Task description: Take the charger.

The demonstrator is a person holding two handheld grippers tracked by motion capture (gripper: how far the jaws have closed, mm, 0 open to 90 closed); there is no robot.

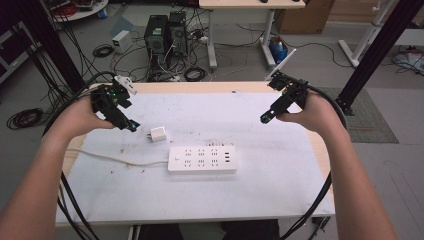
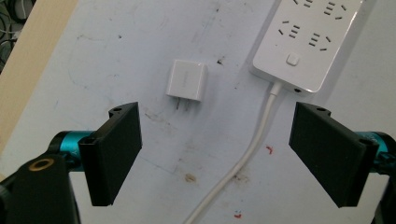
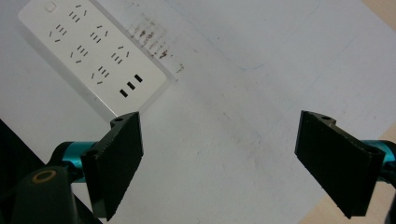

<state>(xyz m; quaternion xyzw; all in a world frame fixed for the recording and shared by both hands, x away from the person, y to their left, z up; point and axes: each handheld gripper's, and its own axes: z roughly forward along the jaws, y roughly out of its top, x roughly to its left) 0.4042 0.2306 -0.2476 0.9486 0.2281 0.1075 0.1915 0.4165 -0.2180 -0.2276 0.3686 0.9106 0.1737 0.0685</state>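
Note:
A white power strip [image 1: 202,159] lies flat in the middle of the white table mat, with its cord [image 1: 110,159] running off to the left. A small white plug adapter [image 1: 158,134] lies on its side just behind the strip's left end. My left gripper [image 1: 129,123] hovers left of the adapter, open, with nothing between its jaws. In the left gripper view the adapter [image 2: 187,80] sits ahead of the open left gripper [image 2: 217,156], and the strip [image 2: 308,37] lies at upper right. My right gripper [image 1: 266,117] hangs open above the mat's right side, with the strip [image 3: 93,51] off to its left.
The table mat [image 1: 280,180] covers a wooden table [image 1: 200,87] whose edges show at the back and sides. Black cables [image 1: 320,200] trail from both grippers past the table's sides. Computer towers [image 1: 165,35] and loose wires stand on the floor behind the table.

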